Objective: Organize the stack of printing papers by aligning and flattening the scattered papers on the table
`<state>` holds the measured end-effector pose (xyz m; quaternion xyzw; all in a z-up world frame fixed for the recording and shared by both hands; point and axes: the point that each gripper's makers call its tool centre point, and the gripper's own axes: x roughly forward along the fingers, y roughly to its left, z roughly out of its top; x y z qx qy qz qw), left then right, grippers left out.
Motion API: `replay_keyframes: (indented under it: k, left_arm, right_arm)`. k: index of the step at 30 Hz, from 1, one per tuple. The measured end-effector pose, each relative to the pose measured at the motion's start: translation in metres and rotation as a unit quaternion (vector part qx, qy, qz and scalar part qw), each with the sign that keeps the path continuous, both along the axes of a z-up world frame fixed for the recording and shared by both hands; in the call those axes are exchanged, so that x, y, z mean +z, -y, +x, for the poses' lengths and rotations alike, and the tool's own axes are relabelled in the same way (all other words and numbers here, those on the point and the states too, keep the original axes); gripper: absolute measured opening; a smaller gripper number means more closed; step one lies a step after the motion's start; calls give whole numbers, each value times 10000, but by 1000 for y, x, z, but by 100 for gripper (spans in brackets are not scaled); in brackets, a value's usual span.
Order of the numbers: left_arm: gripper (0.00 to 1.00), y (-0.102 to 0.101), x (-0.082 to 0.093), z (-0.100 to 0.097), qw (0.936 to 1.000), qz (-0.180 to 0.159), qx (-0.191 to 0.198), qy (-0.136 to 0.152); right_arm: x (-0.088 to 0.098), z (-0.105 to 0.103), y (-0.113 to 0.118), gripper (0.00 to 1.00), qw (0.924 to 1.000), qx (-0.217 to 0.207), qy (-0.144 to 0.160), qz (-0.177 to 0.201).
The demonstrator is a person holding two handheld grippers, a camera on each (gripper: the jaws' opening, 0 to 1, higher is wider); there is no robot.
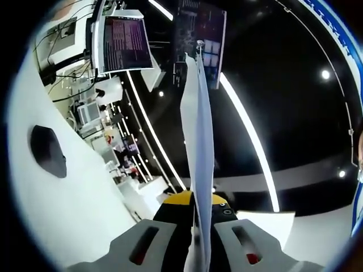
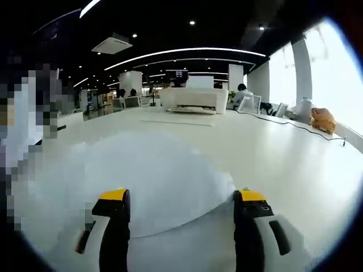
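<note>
Left hand-held gripper [image 1: 199,241] clamped on paper sheet [image 1: 198,147], edge-on, long axis running straight ahead. Right hand-held gripper [image 2: 180,218] wide open, empty, above papers [image 2: 153,181] on table [image 2: 295,164].

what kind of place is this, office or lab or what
Probably an open-plan office or tech showroom: a long white table, a printer at its far end, a monitor full of text, and curved ceiling light strips overhead.
</note>
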<state>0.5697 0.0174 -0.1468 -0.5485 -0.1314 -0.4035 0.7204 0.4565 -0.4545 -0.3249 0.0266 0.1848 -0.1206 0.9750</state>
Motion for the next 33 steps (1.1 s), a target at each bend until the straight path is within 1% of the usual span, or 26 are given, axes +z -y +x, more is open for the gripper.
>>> replay_keyframes:
  k: [3, 5, 14, 19, 24, 26, 28, 31, 33]
  left_arm:
    - [6, -2, -1, 1, 10000, 4, 28, -15]
    - [6, -3, -1, 2, 10000, 5, 37, -16]
    - [6, -1, -2, 2, 10000, -1, -1, -25]
    - [6, -2, 0, 1, 10000, -2, 24, -12]
    - [6, -1, -1, 1, 10000, -4, 18, -30]
    - [6, -1, 1, 1, 10000, -30, 7, -32]
    - [6, 0, 4, -1, 10000, -3, 12, 23]
    - [6, -1, 4, -1, 10000, 17, 30, 67]
    - [6, 0, 2, 1, 10000, 17, 27, 27]
  right_arm:
    - [5, 0, -5, 60, 9999, 118, 20, -9]
    - [9, 1, -6, 58, 9997, 180, 48, -168]
    - [13, 5, -10, 46, 9987, 402, 81, -301]
    - [14, 6, -15, 38, 9980, 553, 95, -305]
    - [14, 7, -20, 32, 9973, 682, 108, -230]
    - [13, 6, -20, 30, 9974, 692, 108, -196]
    - [13, 6, -24, 26, 9969, 773, 111, -134]
    - [14, 5, -26, 25, 9965, 803, 115, -189]
    - [14, 5, -26, 24, 9964, 821, 119, -191]
